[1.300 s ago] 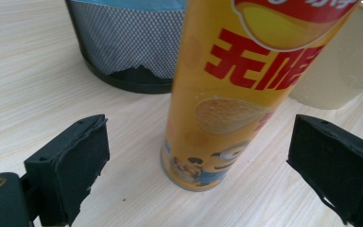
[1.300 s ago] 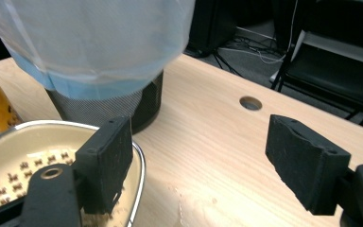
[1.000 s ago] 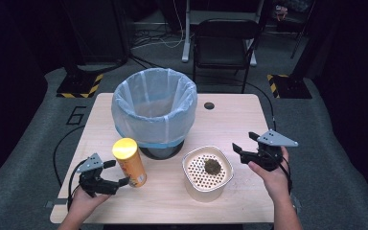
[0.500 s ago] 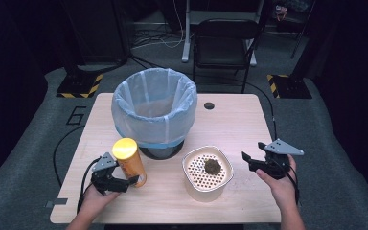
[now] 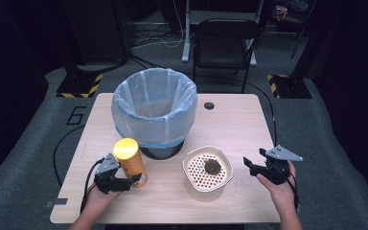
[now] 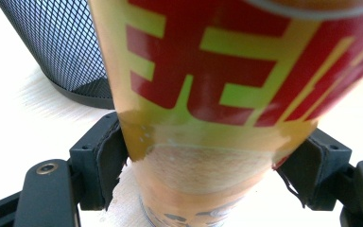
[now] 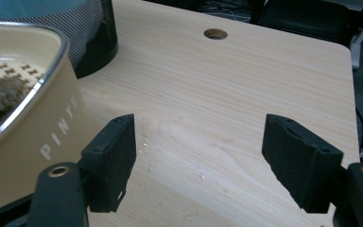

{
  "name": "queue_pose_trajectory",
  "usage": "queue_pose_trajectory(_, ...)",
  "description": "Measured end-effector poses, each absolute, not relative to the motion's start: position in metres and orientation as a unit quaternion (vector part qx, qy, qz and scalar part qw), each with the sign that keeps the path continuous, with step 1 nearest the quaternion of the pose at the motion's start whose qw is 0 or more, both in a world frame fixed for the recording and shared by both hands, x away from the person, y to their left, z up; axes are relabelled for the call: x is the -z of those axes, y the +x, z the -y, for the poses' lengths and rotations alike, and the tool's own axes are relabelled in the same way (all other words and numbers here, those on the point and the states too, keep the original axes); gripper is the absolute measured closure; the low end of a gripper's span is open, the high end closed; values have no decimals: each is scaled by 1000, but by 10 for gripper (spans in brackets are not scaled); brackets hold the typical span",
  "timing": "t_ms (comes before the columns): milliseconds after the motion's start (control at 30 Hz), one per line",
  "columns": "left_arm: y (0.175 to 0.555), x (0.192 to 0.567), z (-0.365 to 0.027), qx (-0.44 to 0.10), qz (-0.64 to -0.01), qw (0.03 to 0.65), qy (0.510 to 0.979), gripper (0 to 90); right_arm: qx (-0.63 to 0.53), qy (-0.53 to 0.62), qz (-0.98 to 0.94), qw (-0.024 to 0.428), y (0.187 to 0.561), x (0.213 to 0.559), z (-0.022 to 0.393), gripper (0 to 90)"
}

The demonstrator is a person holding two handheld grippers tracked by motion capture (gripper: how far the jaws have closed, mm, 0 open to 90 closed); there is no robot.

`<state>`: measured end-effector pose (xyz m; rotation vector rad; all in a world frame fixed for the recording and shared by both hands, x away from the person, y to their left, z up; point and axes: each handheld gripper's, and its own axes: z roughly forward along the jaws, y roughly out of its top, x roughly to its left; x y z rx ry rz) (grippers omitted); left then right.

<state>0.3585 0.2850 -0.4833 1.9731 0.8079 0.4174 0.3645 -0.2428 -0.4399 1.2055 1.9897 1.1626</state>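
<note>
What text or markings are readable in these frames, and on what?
"PINT", cut off by the left jaw: white letters on the side of the beige container.
"6": painted on the grey floor left of the table.
Large red characters on the yellow can: cropped, not readable.
Small print at the can's base: too blurred.

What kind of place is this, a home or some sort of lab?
Probably a lab or recording studio, not a home: dark curtained surroundings, hazard-striped stand bases on grey carpet, cables on the floor, and a number 6 marked beside the wooden table where a person works two handheld grippers.
</note>
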Motion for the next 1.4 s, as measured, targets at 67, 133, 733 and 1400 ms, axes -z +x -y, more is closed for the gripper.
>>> queue_pose_trajectory(67,358,482,-285,-174,-327,463,805,239,-425,448,-739,269,365,445,246,272)
queue_pose_trajectory(133,357,482,-286,-174,-329,464,804,241,-421,460,-736,265,367,454,250,276)
queue_pose_trajectory(733,352,451,-296,-170,-343,467,797,243,-398,476,-736,269,371,475,258,281)
queue_pose_trajectory(1400,345,377,-286,-133,-337,463,808,243,-386,482,-745,252,376,488,258,281)
